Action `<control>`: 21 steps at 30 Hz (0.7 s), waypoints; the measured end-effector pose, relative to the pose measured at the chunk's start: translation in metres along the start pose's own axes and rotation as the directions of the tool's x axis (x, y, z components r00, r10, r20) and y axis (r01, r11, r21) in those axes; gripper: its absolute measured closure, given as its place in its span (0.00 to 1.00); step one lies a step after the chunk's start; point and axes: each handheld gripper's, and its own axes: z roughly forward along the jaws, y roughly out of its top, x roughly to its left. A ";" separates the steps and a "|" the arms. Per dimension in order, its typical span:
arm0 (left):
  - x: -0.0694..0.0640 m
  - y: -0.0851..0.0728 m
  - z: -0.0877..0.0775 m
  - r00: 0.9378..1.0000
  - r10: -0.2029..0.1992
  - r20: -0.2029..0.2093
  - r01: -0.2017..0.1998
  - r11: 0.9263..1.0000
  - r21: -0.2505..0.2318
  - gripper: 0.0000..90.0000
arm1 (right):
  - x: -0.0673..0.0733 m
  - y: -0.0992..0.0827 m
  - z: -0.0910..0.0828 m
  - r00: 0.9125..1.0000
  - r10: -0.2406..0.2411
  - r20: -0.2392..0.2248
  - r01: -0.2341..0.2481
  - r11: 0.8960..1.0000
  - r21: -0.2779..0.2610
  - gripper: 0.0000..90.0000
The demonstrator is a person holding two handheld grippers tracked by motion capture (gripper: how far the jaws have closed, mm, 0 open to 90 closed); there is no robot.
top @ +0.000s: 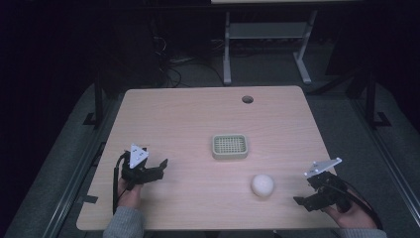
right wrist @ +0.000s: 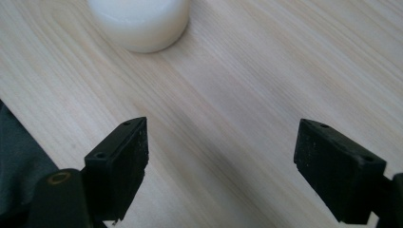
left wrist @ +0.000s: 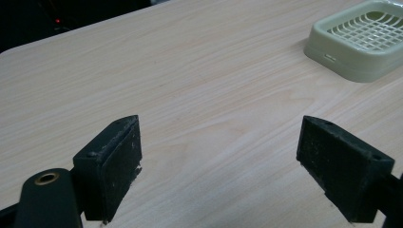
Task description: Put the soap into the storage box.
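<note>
Pale wood-grain laminate covers the table, a broad rectangle with rounded corners and a small round cable hole near its far edge. Its surface looks smooth and matte, with fine streaks of grain running across it. Beyond it the floor is dark grey, and a grey metal frame stands in the dim background.

Near the table's middle sits a tray of pale green plastic, squarish with rounded corners and thick walls (its top is an open grid of small square holes). From the left gripper view the same tray lies at the upper right, well apart from the jaws.

Nearer the person and to the right of the tray rests a white ball, smooth and matte; in the right gripper view it looks more like a short rounded cylinder, so its exact shape is hard to tell.

Black and blocky, the left gripper hovers over the near left part of the table, its jaws spread wide with nothing but bare wood between them. Its pads are flat, dark and scuffed with pale specks. The right gripper is at the near right edge, just right of the ball, jaws likewise wide apart and holding nothing. Each carries a grey three-cornered plate on top.
</note>
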 end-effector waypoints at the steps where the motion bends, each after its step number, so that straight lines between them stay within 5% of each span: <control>1: 0.000 0.000 0.000 1.000 -0.003 0.000 0.003 1.000 -0.003 0.16 | 0.000 0.002 0.000 1.000 -0.011 -0.001 0.011 1.000 0.005 0.20; 21: 0.000 0.000 0.000 1.000 -0.001 0.000 0.001 1.000 -0.004 0.16 | 0.012 0.041 -0.002 0.995 -0.097 -0.036 0.098 0.994 0.045 0.18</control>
